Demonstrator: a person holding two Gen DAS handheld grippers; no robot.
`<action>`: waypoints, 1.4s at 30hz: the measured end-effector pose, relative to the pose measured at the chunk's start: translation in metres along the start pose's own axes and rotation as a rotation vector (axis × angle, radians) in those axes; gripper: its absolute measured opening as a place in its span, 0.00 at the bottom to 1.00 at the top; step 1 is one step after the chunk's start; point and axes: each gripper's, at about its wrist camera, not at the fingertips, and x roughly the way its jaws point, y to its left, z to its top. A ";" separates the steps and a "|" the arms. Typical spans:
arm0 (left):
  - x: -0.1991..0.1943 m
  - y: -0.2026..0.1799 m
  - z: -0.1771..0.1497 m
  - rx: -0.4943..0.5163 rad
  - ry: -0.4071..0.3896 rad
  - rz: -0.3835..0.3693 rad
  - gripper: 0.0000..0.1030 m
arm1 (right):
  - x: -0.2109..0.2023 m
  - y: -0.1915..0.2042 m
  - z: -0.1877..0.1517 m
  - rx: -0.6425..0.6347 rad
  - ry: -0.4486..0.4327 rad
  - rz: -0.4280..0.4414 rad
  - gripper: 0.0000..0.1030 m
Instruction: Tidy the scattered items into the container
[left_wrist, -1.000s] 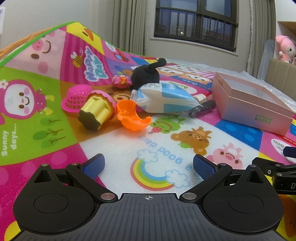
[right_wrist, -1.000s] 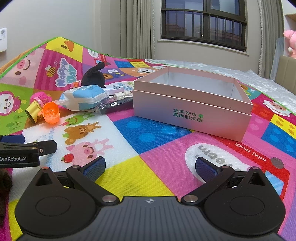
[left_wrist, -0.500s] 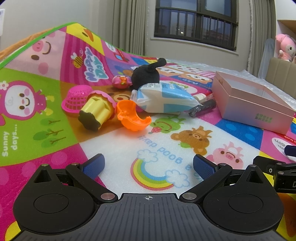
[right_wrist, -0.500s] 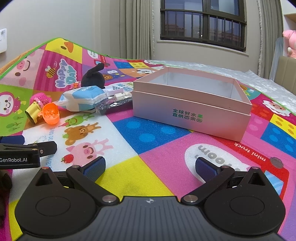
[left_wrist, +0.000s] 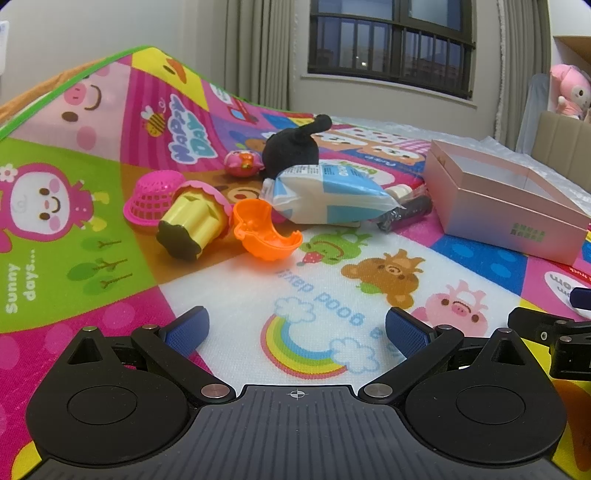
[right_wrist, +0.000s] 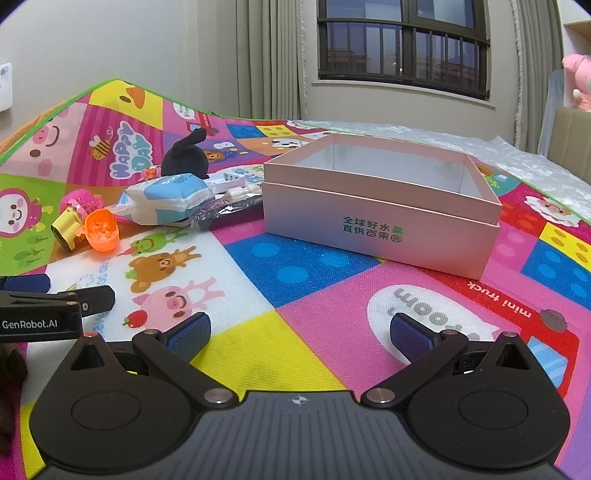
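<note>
A pink open box stands on the play mat; it also shows in the left wrist view. Left of it lies a pile: an orange shell, a yellow toy cup, a pink basket, a blue-white packet, a black plush, a small pink toy and a dark wrapped stick. My left gripper is open and empty, short of the pile. My right gripper is open and empty, in front of the box.
The colourful play mat covers the floor and rises at the far left. A wall, curtains and a window stand behind. A beige seat with a pink plush is at the far right. Bubble wrap lies behind the box.
Both grippers have barely shifted. In the left wrist view the right gripper at the edge has slid slightly down and right. Nothing was picked up.
</note>
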 end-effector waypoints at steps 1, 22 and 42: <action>0.000 0.000 0.000 0.001 0.000 0.001 1.00 | 0.000 0.000 0.000 0.000 -0.001 0.000 1.00; 0.000 0.000 0.000 -0.004 -0.001 -0.003 1.00 | 0.000 -0.001 0.000 0.001 0.000 -0.001 1.00; 0.000 0.001 0.001 0.000 -0.001 0.000 1.00 | 0.001 0.000 0.001 0.003 0.011 -0.023 1.00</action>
